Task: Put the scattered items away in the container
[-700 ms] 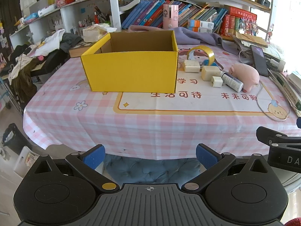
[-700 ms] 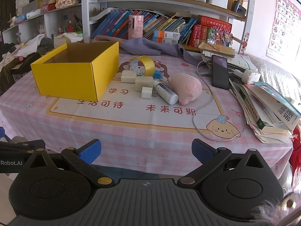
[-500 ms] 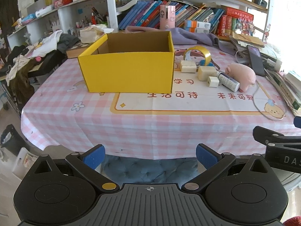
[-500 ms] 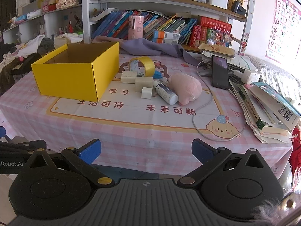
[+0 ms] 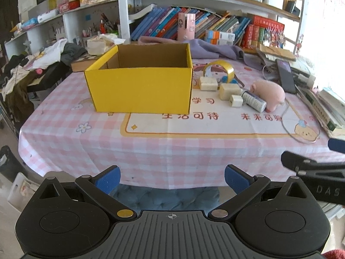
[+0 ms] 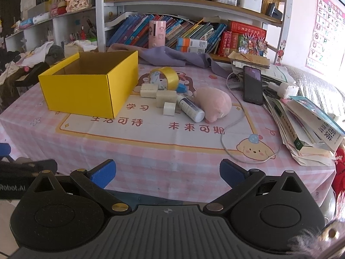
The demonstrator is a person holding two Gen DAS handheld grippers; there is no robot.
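Observation:
An open yellow cardboard box [image 5: 141, 89] [image 6: 86, 91] stands on the pink checked tablecloth [image 5: 151, 146]. Right of it lie a yellow tape roll [image 5: 218, 71] [image 6: 165, 77], three cream blocks [image 5: 229, 91] [image 6: 166, 97], a white tube [image 5: 254, 101] [image 6: 190, 109] and a pink plush pig [image 5: 268, 93] [image 6: 213, 103]. My left gripper [image 5: 171, 178] is open and empty, off the table's near edge. My right gripper [image 6: 167, 172] is open and empty, also before the near edge.
A phone [image 6: 252, 84] and a white cable [image 6: 232, 127] lie right of the pig. Stacked books and papers [image 6: 306, 125] fill the right side. A purple cloth [image 6: 170, 56] and bookshelves stand behind. Clothes lie heaped at the left [image 5: 38, 64].
The left wrist view has shifted slightly, with the box and items sliding a little left in frame. The right gripper has barely moved. Both stay open.

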